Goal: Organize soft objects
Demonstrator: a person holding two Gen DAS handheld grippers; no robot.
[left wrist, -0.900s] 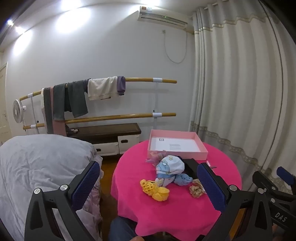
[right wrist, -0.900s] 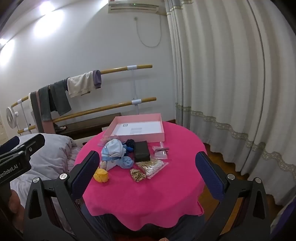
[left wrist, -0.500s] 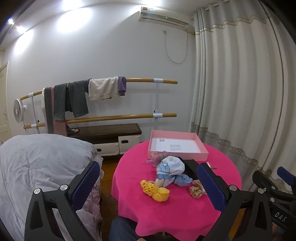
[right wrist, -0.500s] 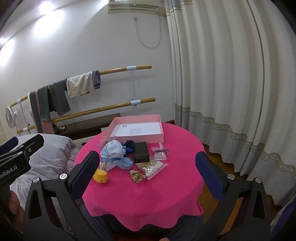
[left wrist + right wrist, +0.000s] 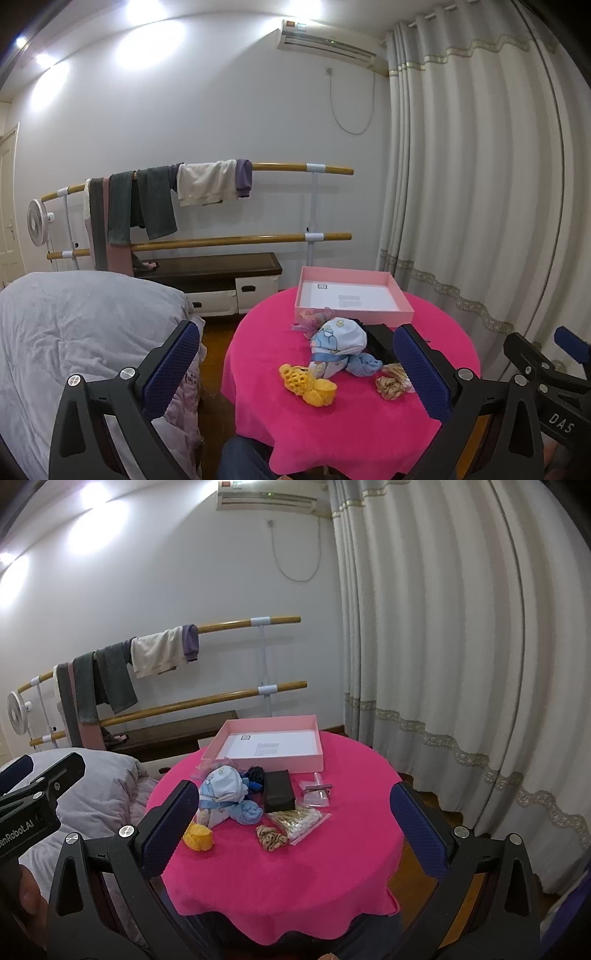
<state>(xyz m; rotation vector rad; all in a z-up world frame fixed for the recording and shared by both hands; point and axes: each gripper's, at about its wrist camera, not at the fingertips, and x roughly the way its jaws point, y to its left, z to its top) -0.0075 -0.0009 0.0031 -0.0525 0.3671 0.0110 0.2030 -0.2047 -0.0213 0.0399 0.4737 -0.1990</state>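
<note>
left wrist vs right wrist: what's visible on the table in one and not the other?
Left wrist only: nothing extra on the table; its right finger hides that side.
Right wrist only: the clear bag of cotton swabs and the small clear packet, and the black rectangular case in full.
Both: open pink cardboard box, yellow crocheted item, blue-and-white printed cloth, tan scrunchie.

- A box [image 5: 271,744] is sitting at the far edge of the table [image 5: 295,867], mid-frame.
- A heap of baby clothes [image 5: 225,788] is lying just before the box, toward the left.
- A wallet [image 5: 279,790] is lying right of the heap.
- A scrunchie [image 5: 271,836] is lying nearer the lower frame, beside a bag of swabs [image 5: 301,818].
</note>
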